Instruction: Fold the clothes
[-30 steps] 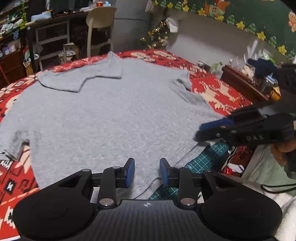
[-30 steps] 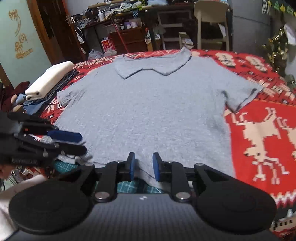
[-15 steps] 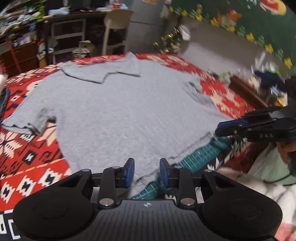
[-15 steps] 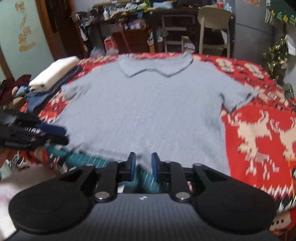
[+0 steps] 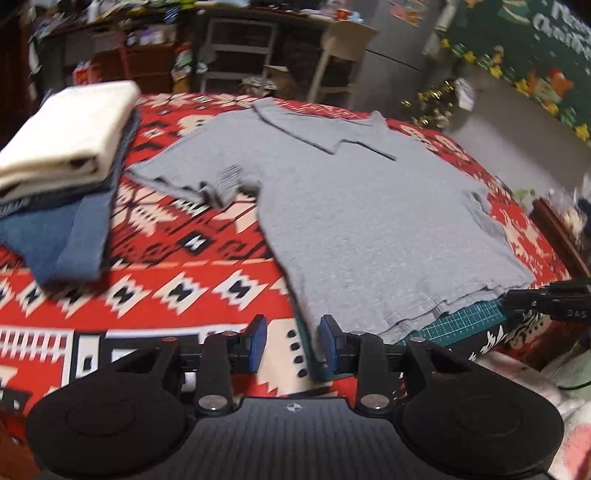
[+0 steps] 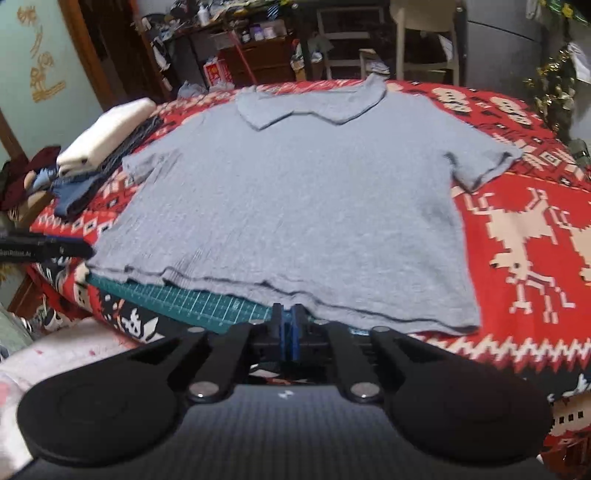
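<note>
A grey polo shirt [image 5: 369, 221] [image 6: 295, 199] lies flat on the red patterned cloth [image 5: 184, 258], collar at the far side and hem towards me. My left gripper [image 5: 291, 345] is at the shirt's near left hem corner. Its jaws are opening, the corner's edge lies beside the right pad, and nothing is pinched. My right gripper [image 6: 286, 330] sits at the middle of the hem with its blue pads almost together, just opening. No cloth shows between them. Each gripper also shows at the edge of the other view: the right gripper [image 5: 546, 301], the left gripper [image 6: 44, 249].
A stack of folded clothes [image 5: 70, 136] [image 6: 107, 136], white on top and blue denim below, sits left of the shirt. A green cutting mat [image 5: 469, 325] [image 6: 184, 299] shows under the hem. A chair [image 6: 424, 22] and cluttered shelves stand behind the table.
My left gripper slid left along the hem from the middle to the shirt's left corner, bringing the folded stack into view. The right gripper's jaws came nearly together while it stayed in place.
</note>
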The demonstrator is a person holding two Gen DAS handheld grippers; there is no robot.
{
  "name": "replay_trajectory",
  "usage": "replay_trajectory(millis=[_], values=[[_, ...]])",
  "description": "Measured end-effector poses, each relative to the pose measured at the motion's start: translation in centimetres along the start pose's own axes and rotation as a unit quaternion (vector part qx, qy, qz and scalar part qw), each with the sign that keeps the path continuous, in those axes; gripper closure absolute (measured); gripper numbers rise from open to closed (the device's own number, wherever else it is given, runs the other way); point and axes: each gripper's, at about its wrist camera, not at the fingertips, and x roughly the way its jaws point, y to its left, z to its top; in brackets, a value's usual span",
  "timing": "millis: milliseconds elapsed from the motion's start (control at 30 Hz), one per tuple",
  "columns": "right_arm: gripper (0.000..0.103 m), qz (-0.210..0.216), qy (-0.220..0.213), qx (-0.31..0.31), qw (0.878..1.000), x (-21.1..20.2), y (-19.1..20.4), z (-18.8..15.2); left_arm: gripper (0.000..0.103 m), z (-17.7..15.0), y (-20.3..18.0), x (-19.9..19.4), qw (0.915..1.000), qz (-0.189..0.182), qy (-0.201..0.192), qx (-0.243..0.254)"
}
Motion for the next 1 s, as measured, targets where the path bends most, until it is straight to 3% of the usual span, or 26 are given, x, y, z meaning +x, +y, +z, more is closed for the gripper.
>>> replay_trajectory(millis=[133,300,333,367,467,567,800,1000], values=[[0.093,-0.008,-0.016,0.011,1.000,-0.7,-1.0,1.2,0.067,0.2,0.7,0.0,0.9990,-0.023,0.000,-0.039],[0.081,-0.022,-0.033,0.034,0.999,-1.6,-3.3,2.3,0.071,0.8,0.0,1.3,0.9989,-0.030,0.014,-0.032],[0.081,-0.029,-0.036,0.039,0.998,-1.9,-3.9,2.3,0.078,0.8,-0.1,1.6,0.9988,-0.029,0.021,-0.032],[0.081,-0.037,-0.039,0.045,0.998,-2.2,-4.6,2.4,0.093,0.8,-0.1,2.0,0.9987,-0.027,0.029,-0.032],[0.081,-0.066,-0.042,0.061,0.995,-3.0,-6.6,2.2,0.101,0.9,-0.7,1.7,0.9995,-0.014,0.028,-0.010],[0.082,-0.098,-0.030,0.078,0.992,-3.3,-8.5,1.5,0.101,0.9,-1.0,1.0,0.9996,0.003,0.024,0.014],[0.086,-0.091,-0.011,0.077,0.993,-2.1,-9.4,-1.0,0.101,0.3,-1.1,1.1,0.9988,0.021,0.034,0.027],[0.086,-0.098,-0.020,0.083,0.991,-3.4,-9.7,-1.0,0.099,0.7,-0.7,0.9,0.9994,0.001,0.034,0.006]])
